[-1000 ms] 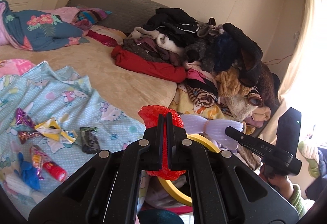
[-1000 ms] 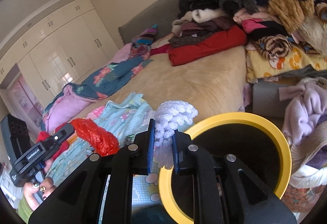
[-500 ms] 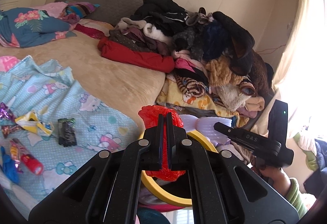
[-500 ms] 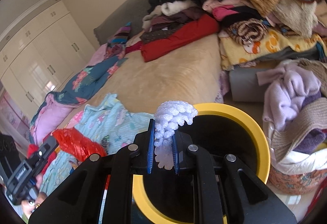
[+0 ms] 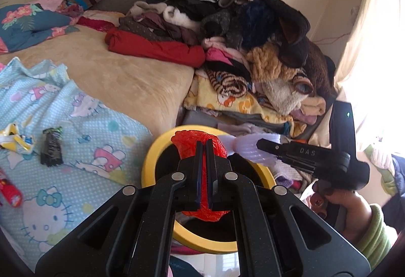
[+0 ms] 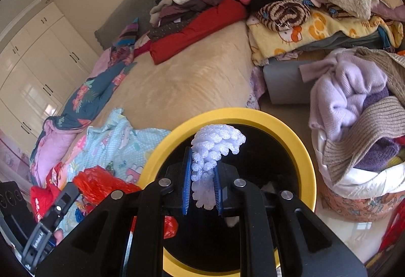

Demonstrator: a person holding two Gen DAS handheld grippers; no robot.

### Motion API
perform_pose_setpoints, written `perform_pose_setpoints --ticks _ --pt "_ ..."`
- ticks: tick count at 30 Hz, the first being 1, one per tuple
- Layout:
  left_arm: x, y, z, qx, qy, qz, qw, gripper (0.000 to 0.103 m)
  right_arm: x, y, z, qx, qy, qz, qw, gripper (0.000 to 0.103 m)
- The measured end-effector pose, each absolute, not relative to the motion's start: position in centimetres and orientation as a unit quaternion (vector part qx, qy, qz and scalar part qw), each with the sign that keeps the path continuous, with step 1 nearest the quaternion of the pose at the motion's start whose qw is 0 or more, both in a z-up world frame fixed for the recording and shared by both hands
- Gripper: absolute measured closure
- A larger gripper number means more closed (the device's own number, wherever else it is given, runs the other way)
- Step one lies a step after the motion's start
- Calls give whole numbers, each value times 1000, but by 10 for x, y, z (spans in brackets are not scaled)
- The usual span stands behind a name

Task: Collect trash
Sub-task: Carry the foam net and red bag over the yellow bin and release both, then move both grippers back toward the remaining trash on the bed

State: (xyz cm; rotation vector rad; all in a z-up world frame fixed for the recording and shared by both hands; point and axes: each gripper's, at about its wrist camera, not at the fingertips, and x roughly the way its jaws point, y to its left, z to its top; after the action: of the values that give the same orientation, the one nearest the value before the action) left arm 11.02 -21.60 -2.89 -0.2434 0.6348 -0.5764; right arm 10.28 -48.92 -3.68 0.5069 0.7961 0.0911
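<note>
My left gripper [image 5: 204, 145] is shut on a crumpled red plastic bag [image 5: 187, 141], held over the black mouth of a yellow-rimmed bin [image 5: 149, 160]. My right gripper [image 6: 202, 159] is shut on a white foam net [image 6: 219, 140], also above the bin [image 6: 291, 130]. In the left wrist view the right gripper [image 5: 260, 145] comes in from the right, and its foam net [image 5: 240, 148] almost touches the red bag. In the right wrist view the left gripper [image 6: 68, 192] with the red bag [image 6: 101, 179] sits at the lower left. A black wrapper [image 5: 52, 150], a yellow-white wrapper [image 5: 15, 141] and a red wrapper [image 5: 10, 192] lie on the bed.
The wrappers rest on a light blue cartoon blanket [image 5: 96, 130] over a beige bed [image 5: 114, 74]. A tall pile of clothes [image 5: 240, 36] stands behind the bin. A basket of knitwear [image 6: 354, 125] stands right of the bin. A hand in a green sleeve [image 5: 367, 226] holds the right gripper.
Both grippers have come down and closer to the yellow bin, each keeping its load. The bin's mouth now lies right under the red bag and the foam net.
</note>
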Motion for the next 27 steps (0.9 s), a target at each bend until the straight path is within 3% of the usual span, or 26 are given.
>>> perform_pose_setpoints --ticks 8,9,10,12,13,15,17,19,27 --pt "122 -236 -52 -97 335 -284 893 103 111 -491 -51 242 405 34 881 86" --pt "124 -238 -56 -94 342 -281 892 103 112 -491 -53 242 408 33 879 80" --pt "127 -239 -59 -93 352 -278 889 99 113 -491 -55 242 414 32 877 65" --pt "133 -237 -65 -93 370 -261 887 71 113 -493 -59 247 416 20 875 50" --pt "133 -233 -66 -91 368 -249 891 54 113 -493 -59 247 415 18 876 50" --pt "131 -226 -63 -86 357 -237 900 44 114 -492 -57 242 411 15 879 44" --pt "128 -220 -60 -79 344 -219 909 11 113 -490 -55 242 402 14 883 34" --pt "125 -212 -57 -81 335 -212 915 11 113 -488 -52 251 391 20 885 25" --pt "117 -186 -52 -75 322 -165 929 11 111 -479 -37 245 354 35 902 19"
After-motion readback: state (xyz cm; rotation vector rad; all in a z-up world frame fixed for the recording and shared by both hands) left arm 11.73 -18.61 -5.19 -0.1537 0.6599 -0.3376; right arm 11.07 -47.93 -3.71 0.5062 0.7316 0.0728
